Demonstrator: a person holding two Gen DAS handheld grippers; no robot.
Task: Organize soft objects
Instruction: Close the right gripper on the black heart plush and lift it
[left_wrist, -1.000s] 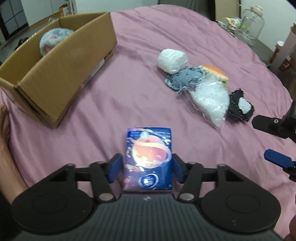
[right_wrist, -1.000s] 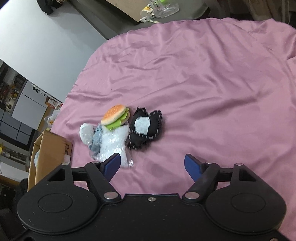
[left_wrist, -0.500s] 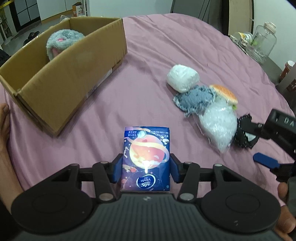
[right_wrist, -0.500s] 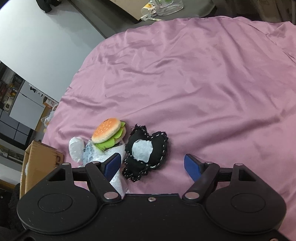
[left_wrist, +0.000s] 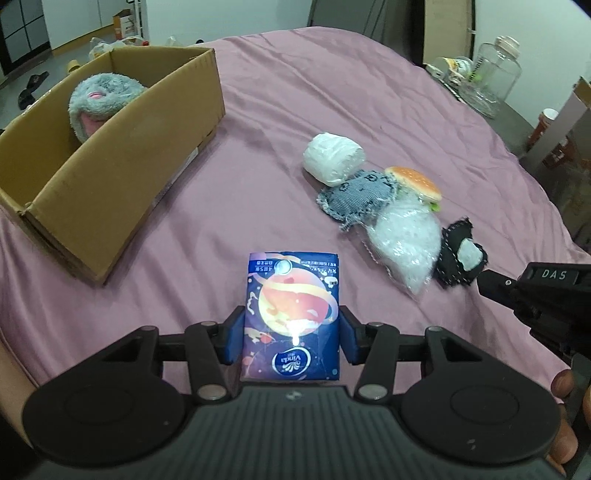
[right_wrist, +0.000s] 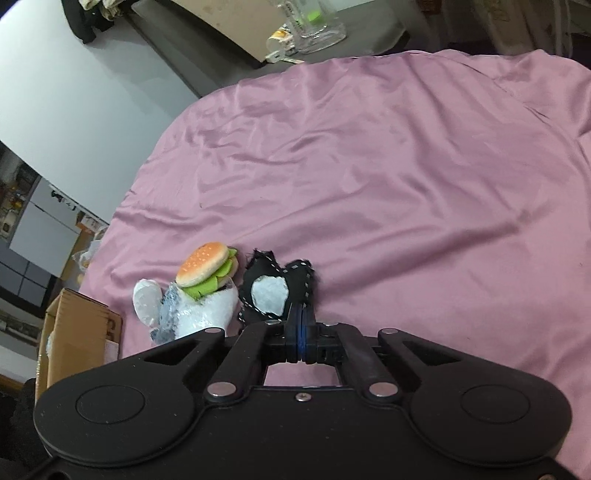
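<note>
My right gripper (right_wrist: 300, 325) is now standing with its blue pads pressed flat together, where a moment ago its jaws were spread wide on either side of the black heart-shaped felt cushion with the white patch and white stitching (right_wrist: 273, 291). The closed tips are lying at the cushion's five o'clock edge; I cannot tell whether any felt is pinched between them. In the left wrist view the right gripper (left_wrist: 491, 282) is reaching in from three o'clock, its tip just beside the black cushion (left_wrist: 461, 256).

My left gripper (left_wrist: 291, 334) is gripping the dark blue tissue packet printed with an orange planet (left_wrist: 291, 310), one pad on each long side, just as it was a second ago. The packet is standing upright between the fingers, glossy, its brand logo at the near end.

Out from the packet at two o'clock, the soft things are lying in a touching row on the mauve satin sheet (left_wrist: 332, 92): a clear plastic bag of white stuffing (left_wrist: 404, 240), a frayed grey denim patch cushion (left_wrist: 356, 197), a plush hamburger with green lettuce (left_wrist: 413, 181), and a white wrapped roll (left_wrist: 332, 158) at the far end. At ten o'clock an open brown cardboard box (left_wrist: 122, 170) is holding a grey-and-pink fluffy plush (left_wrist: 103, 103).
</note>
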